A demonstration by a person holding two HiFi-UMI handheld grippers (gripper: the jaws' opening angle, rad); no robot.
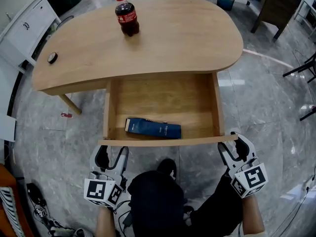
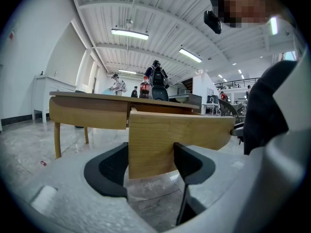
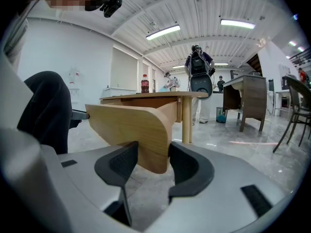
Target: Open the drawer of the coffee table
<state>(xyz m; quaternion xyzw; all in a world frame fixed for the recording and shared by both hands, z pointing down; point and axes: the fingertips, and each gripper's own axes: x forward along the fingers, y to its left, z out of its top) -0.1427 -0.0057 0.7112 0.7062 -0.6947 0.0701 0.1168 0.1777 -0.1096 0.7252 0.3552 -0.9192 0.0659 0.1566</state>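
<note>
The wooden coffee table [image 1: 173,38] has its drawer pulled out toward me. The drawer front [image 1: 168,142] is a curved wooden panel. A dark blue box [image 1: 153,128] lies inside on the drawer floor. My left gripper [image 1: 111,156] is at the panel's left end and my right gripper [image 1: 232,149] at its right corner. In the left gripper view the panel [image 2: 160,135] sits between the black pads [image 2: 114,166], which press on both of its sides. The right gripper view shows the rounded panel end [image 3: 131,125] pinched the same way by the right gripper [image 3: 153,166].
A cola bottle [image 1: 127,16] stands at the back of the tabletop and a small round black object [image 1: 52,58] lies near its left edge. A white cabinet [image 1: 24,23] is at the far left. Chair legs [image 1: 301,68] are at the right. My dark-clothed legs [image 1: 158,196] fill the space between the grippers.
</note>
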